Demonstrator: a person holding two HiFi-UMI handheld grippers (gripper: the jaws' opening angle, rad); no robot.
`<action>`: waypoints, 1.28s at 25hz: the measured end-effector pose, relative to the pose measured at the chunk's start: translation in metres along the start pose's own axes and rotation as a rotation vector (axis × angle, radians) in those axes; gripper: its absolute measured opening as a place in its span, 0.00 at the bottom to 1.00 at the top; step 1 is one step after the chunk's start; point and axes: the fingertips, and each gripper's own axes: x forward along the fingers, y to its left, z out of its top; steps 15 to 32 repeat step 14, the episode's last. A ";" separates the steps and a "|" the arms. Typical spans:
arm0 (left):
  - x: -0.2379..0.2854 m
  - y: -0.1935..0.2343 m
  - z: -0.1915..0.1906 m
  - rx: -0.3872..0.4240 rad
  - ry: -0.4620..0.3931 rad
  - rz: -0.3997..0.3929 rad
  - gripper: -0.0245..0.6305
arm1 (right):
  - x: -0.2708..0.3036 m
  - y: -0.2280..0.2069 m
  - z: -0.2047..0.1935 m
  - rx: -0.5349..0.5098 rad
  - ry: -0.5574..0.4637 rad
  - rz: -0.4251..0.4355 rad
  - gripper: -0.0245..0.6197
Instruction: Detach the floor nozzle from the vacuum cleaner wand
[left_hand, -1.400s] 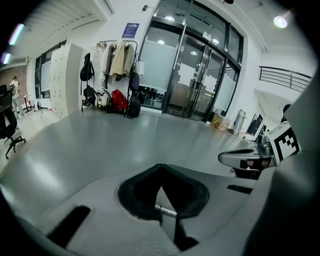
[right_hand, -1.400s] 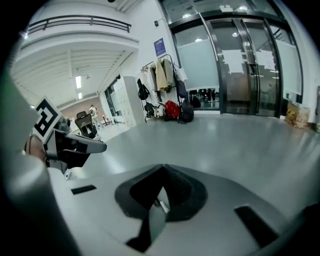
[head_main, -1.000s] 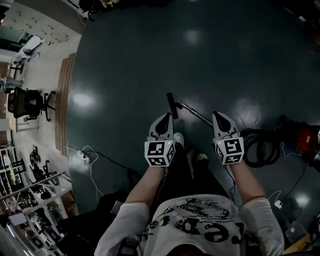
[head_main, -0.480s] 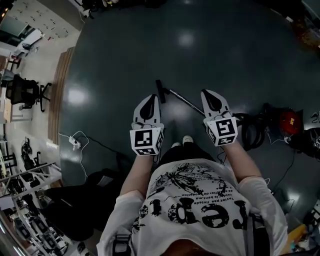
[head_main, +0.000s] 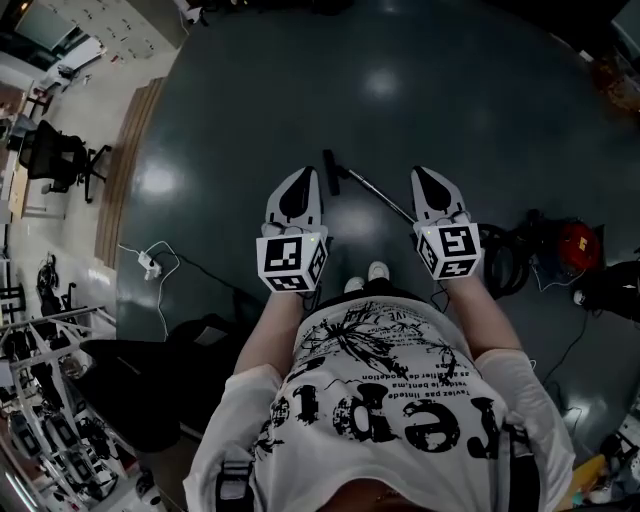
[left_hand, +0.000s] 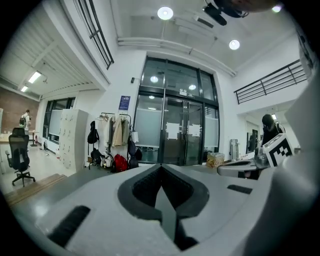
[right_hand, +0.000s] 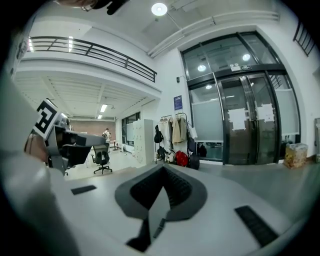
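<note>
Where the floor nozzle lies: the floor nozzle (head_main: 331, 170), a short dark bar, rests on the dark floor (head_main: 400, 80) ahead of the person's shoes (head_main: 378, 271); in the head view it shows between the two tool tips, small and dim.
Wand: the slim bright wand (head_main: 375, 193) runs from the nozzle back toward the right, its far end hidden behind the right tool. It appears joined to the nozzle, but the joint is too small to read.
Vacuum body: a red canister (head_main: 578, 245) with a coiled hose (head_main: 505, 262) sits on the floor well to the right.
Left hand-held gripper (head_main: 299, 180): jaws pressed together with nothing between them, held up in front of the person and well apart from the nozzle. Its own view shows glass doors (left_hand: 180, 130), not the nozzle.
Right hand-held gripper (head_main: 430, 180): likewise pressed together and empty, and raised.
Handling, judged: the wand is probably a stiff, smooth tube that slips under the pads. The nozzle is probably light rigid plastic and free to skid on the glossy floor.
Hold, judged: one tool on the wand just above the joint, the other on the nozzle neck, pulling apart along the tube.
</note>
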 end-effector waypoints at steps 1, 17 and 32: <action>-0.006 0.000 0.001 0.001 -0.003 -0.005 0.04 | -0.004 0.005 0.001 -0.004 -0.006 -0.007 0.04; -0.061 0.034 -0.011 -0.083 -0.003 -0.040 0.04 | -0.022 0.075 0.009 -0.054 -0.019 -0.044 0.04; -0.061 0.034 -0.011 -0.083 -0.003 -0.040 0.04 | -0.022 0.075 0.009 -0.054 -0.019 -0.044 0.04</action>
